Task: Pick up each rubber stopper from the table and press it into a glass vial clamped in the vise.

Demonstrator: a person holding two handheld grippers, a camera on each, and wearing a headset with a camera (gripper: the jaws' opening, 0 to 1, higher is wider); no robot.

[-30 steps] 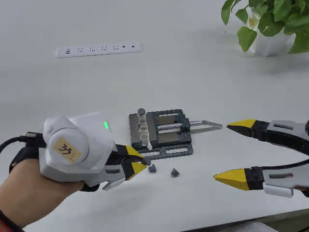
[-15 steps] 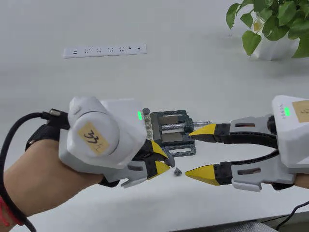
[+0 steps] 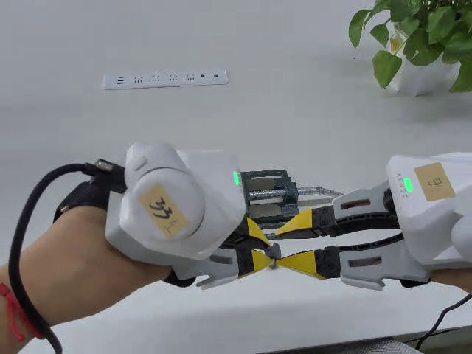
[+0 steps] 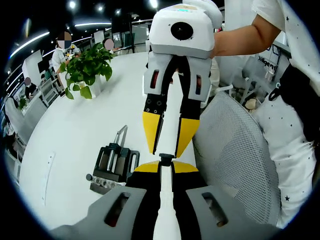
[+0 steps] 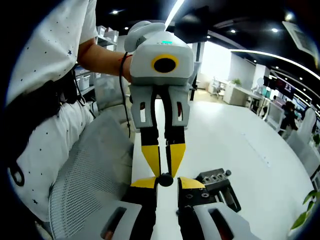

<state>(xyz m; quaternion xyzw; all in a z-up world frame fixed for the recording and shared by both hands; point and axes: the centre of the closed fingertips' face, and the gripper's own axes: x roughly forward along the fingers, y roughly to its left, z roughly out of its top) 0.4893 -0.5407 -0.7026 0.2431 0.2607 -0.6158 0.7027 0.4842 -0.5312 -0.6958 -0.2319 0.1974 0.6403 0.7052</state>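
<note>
Head view check: found left gripper and right gripper meeting tip to tip over the near part of the table, just in front of the vise. Noted one dark rubber stopper exactly where the four yellow tips converge. Cannot tell whether clear of the table surface or resting on it.

Left gripper view: own jaws drawn almost together, pinching the stopper at their very ends; opposing jaws pointing straight in, also narrow.

Right gripper view: own jaws narrow, one tip on each side of the stopper. Cannot tell whether pressing on it or merely flanking it. Vise seen beyond to the right, detail in its jaw too small to make out.

Also recorded: white power strip far back on the table, potted plant at the far right corner.
</note>
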